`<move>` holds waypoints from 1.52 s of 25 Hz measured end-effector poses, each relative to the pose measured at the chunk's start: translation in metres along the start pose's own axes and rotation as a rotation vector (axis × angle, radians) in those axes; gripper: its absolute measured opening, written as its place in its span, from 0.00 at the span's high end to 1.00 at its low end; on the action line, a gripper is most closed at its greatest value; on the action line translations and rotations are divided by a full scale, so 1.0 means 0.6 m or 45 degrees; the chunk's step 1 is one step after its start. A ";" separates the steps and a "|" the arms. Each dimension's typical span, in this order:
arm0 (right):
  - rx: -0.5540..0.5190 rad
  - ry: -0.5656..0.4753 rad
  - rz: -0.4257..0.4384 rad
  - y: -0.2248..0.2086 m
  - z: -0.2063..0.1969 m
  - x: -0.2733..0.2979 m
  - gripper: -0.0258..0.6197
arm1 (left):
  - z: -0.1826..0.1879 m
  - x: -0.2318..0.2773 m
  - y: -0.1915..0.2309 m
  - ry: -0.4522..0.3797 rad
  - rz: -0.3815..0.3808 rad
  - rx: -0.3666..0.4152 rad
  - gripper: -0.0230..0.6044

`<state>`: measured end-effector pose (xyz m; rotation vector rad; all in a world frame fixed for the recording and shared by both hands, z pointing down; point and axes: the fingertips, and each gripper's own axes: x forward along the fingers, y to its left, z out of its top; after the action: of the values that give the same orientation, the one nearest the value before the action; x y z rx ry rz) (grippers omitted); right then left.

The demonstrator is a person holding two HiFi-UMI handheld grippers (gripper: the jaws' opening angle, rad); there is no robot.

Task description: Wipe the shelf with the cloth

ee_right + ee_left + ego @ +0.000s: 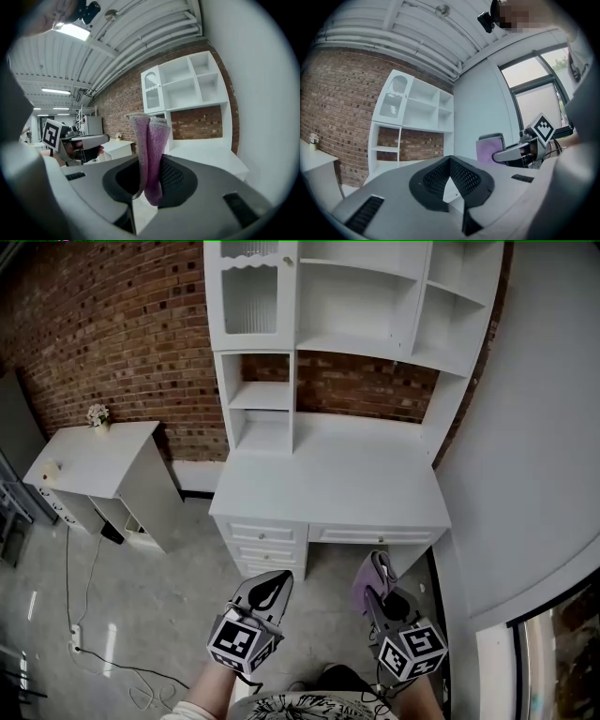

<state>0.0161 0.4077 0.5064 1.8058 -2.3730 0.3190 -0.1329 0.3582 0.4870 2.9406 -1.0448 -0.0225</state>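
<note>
Right gripper (382, 585) fingers clench the cloth (151, 154) upright (ready for the shelf (361, 341)); left gripper (274, 583) fingers closed, empty.

Two grippers (276, 577) (381, 579), one cloth (367, 581), one shelf (367, 345), one cabinet (105, 463).

A brick wall (112, 334) backs a white side cabinet (98, 457) on grey floor (150, 615).

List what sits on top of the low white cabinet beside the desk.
A small flowering plant at its back corner and a small pale object near its left end, too small to identify. Nothing covers the cabinet top.
</note>
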 end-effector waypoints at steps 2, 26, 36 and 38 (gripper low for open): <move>0.010 0.010 -0.004 -0.008 -0.010 0.019 0.85 | -0.014 0.009 0.009 0.006 0.005 0.001 0.94; -0.215 -0.030 0.167 -0.429 0.194 0.434 0.84 | 0.044 0.564 0.181 -0.039 0.125 0.095 0.94; -0.267 -0.058 0.248 -0.486 0.264 0.577 0.84 | 0.088 0.693 0.302 -0.052 0.169 0.082 0.94; -0.245 -0.083 0.245 -0.486 0.285 0.602 0.84 | 0.101 0.710 0.334 -0.078 0.156 0.093 0.94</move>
<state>0.2023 -0.0474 0.4518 1.5310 -2.5293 0.0496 0.0699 -0.0670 0.4284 2.9511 -1.2589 -0.0745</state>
